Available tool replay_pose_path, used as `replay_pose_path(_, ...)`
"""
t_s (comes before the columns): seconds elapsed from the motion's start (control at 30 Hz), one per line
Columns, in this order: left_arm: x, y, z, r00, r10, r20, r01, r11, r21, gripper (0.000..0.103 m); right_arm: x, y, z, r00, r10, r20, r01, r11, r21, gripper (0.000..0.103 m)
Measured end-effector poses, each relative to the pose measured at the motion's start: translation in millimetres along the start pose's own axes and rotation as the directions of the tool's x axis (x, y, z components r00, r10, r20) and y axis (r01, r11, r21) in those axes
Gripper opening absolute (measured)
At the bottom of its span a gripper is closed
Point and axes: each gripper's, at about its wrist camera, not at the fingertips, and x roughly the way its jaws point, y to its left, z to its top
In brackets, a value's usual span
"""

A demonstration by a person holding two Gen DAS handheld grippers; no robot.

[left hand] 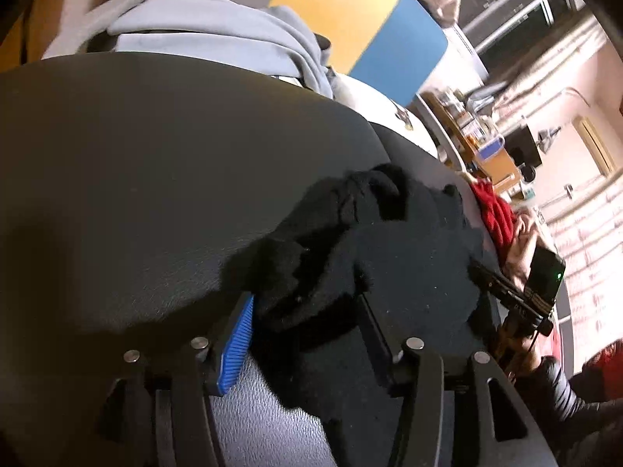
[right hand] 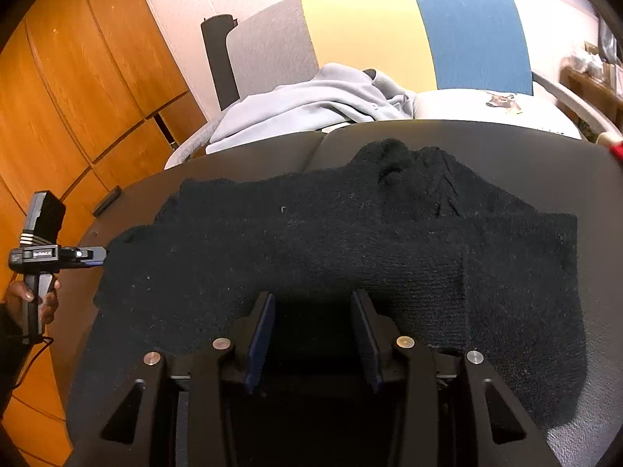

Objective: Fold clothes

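Dark leather seating (right hand: 486, 144) is carrying a black knitted garment (right hand: 350, 233). Left gripper (left hand: 307, 311) is standing released, cloth bunching between its parted fingers. Right gripper (right hand: 311, 303) is hovering unclenched at the garment's near edge; grip on the cloth unclear.

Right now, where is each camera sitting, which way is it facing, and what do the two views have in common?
Left wrist: rides the left gripper, aimed down across the dark padded surface at bunched black knit garment between its open fingers; the right gripper shows at right.
Right wrist: rides the right gripper, looking down over the spread garment toward the yellow-and-blue panel; the left gripper and hand show at left.
Shared: the garment, the padded surface, the grey hoodie, the panel.
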Motion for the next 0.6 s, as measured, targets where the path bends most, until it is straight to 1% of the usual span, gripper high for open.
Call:
replay_pose_path(0.03,2.6,1.7,2.0,1.0,-0.001,-0.004,0.001,1.0,0.0,0.043,-0.1,0.0,-0.1,1.0,0.0,0.0,0.0,1.0,0.0,0.043)
replay_pose_path(0.07,3.5,3.0,4.6,1.0,-0.008,-0.001,0.008,1.0,-0.005,0.022,-0.3,0.1,-0.1,1.0,0.0,0.0,0.0,1.0,0.0,0.043)
replay_pose_path(0.1,3.9,3.3,8.0,1.0,-0.011,0.001,0.011,1.0,-0.005,0.014,-0.4,0.1,-0.2,1.0,0.0,0.0,0.0,1.0,0.0,0.043)
replay_pose_path(0.2,0.4,-4.6,25.3,1.0,0.016,0.009,-0.016,1.0,0.024,0.009,-0.9,0.7,-0.4,1.0,-0.002,-0.001,0.002,1.0,0.0,0.043)
replay_pose_path(0.33,0.2,-9.6,51.8,0.996,0.084,-0.005,-0.084,0.995,0.062,0.008,-1.3,1.9,-0.8,1.0,-0.007,0.0,0.007,1.0,-0.003,0.043)
replay_pose_path(0.37,7.4,-8.1,54.9,0.991,0.128,-0.032,-0.125,0.989,0.082,0.008,-1.2,1.6,-0.9,1.0,-0.006,0.0,0.006,1.0,-0.001,0.043)
replay_pose_path(0.4,14.9,-4.8,57.4,0.983,0.176,-0.059,-0.17,0.981,0.096,0.008,-1.2,1.4,-1.1,1.0,-0.004,0.001,0.004,1.0,0.0,0.043)
replay_pose_path(0.43,22.9,4.1,58.5,0.967,0.237,-0.09,-0.229,0.969,0.092,0.009,-1.2,1.2,-1.2,1.0,-0.003,0.001,0.003,1.0,0.001,0.043)
replay_pose_path(0.47,26.1,13.0,59.1,0.956,0.275,-0.105,-0.269,0.96,0.073,0.008,-1.2,0.9,-1.3,1.0,-0.002,0.002,0.002,1.0,0.003,0.043)
replay_pose_path(0.5,14.6,21.8,58.6,0.966,0.251,-0.069,-0.251,0.968,0.005,0.008,-1.2,0.7,-1.5,1.0,0.0,0.002,0.0,1.0,0.004,0.043)
replay_pose_path(0.53,3.0,30.7,58.1,0.973,0.228,-0.032,-0.23,0.971,-0.063,0.002,-1.2,0.5,-1.6,1.0,0.001,0.003,-0.001,1.0,0.005,0.043)
replay_pose_path(0.57,-8.6,39.5,57.6,0.978,0.208,0.007,-0.205,0.97,-0.129,0.0,-1.2,0.2,-1.7,1.0,0.002,0.004,-0.002,1.0,0.007,0.043)
replay_pose_path(0.6,-20.1,48.4,57.0,0.981,0.189,0.047,-0.177,0.965,-0.194,0.002,-1.2,0.0,-1.9,1.0,0.004,0.004,-0.004,1.0,0.008,0.043)
